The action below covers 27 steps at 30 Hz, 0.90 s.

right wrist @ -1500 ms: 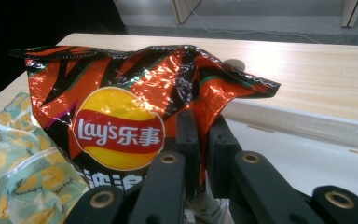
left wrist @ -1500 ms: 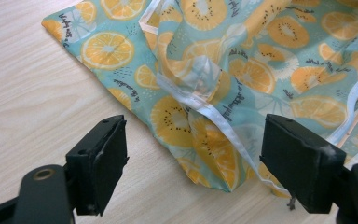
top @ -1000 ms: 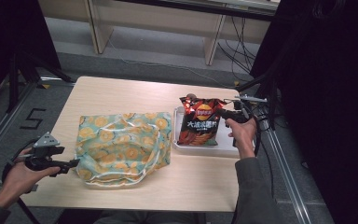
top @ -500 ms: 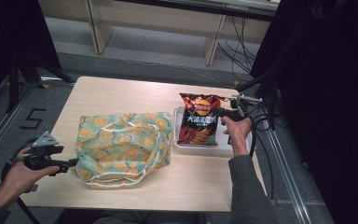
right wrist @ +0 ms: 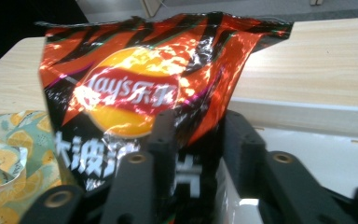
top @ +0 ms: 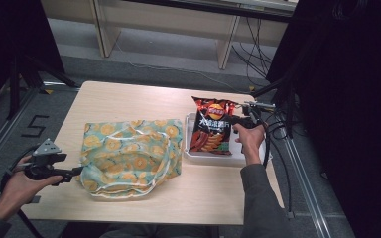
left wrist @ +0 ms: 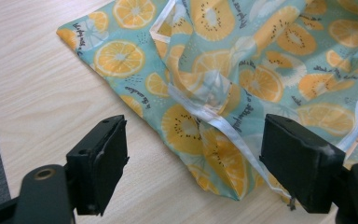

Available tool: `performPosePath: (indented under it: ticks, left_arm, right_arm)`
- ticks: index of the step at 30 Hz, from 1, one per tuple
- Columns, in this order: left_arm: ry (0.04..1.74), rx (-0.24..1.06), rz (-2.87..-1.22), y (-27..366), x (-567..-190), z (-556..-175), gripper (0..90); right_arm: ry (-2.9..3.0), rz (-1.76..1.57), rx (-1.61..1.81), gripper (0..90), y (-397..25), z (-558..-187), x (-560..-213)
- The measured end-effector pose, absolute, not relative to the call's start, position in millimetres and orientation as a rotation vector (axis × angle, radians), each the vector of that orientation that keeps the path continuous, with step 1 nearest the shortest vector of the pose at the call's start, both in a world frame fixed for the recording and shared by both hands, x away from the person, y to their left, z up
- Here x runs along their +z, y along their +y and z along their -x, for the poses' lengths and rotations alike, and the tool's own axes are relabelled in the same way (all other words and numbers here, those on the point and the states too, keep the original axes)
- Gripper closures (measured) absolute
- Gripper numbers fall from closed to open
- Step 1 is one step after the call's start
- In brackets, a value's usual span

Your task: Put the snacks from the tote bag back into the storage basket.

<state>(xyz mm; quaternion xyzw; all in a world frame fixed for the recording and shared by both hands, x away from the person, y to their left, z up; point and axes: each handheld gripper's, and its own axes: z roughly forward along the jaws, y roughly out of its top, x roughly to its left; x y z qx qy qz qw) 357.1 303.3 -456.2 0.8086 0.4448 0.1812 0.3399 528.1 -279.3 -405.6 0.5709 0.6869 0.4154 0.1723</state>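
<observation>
My high view looks forward and down over the whole table [top: 129, 99]. My left gripper view sits close above the fruit-print bag [left wrist: 242, 70]; my right gripper view faces the chip bag [right wrist: 135, 93], sharing the bag's edge.

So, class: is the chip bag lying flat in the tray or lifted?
Lifted: the chip bag stands tilted above the white tray, pinched by the right gripper.
</observation>
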Motion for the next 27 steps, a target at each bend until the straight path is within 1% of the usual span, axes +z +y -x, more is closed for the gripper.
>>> performPosePath:
  ticks: [3,4,5,7,9,10,12,18,19,20,21,27]
  left_arm:
    - [1.159,0.473,-2.1,303,-456,-357,22.2]
    - [1.164,0.476,-2.088,303,-456,-357,22.2]
    - [1.163,0.472,-2.096,304,-456,-357,22.2]
    - [1.153,0.474,-2.115,305,-455,-358,22.2]
    - [1.158,0.475,-2.083,304,-456,-358,22.1]
    - [1.162,0.463,-2.079,304,-456,-358,22.2]
    - [1.15,0.488,-2.078,305,-456,-357,22.1]
    - [1.158,0.487,-2.053,303,-456,-356,22.0]
    - [1.156,0.47,-2.083,303,-454,-356,22.0]
    - [1.154,0.472,-2.079,303,-455,-356,21.9]
    - [1.15,0.487,-2.063,302,-456,-356,21.9]
    - [1.151,0.466,-2.07,298,-455,-356,21.6]
  right_arm:
    - [1.948,-1.622,1.169,63.9,-279,-526,-404]
    - [1.922,-1.708,1.206,62.9,-275,-523,-402]
    - [1.949,-1.606,1.19,62.7,-280,-525,-404]
    - [1.947,-1.605,1.2,62.8,-278,-524,-403]
    - [1.947,-1.646,1.212,62.5,-275,-520,-399]
    - [1.955,-1.599,1.223,61.5,-276,-520,-399]
    - [1.954,-1.566,1.244,58.7,-274,-517,-397]
    - [1.966,-1.497,1.321,52.3,-265,-501,-397]
    - [1.965,-1.55,1.306,51.4,-260,-496,-395]
    - [1.982,-1.463,1.306,51.4,-261,-495,-395]
    - [1.972,-1.509,1.327,51.2,-257,-490,-394]
    - [2.002,-1.403,1.417,49.8,-249,-478,-392]
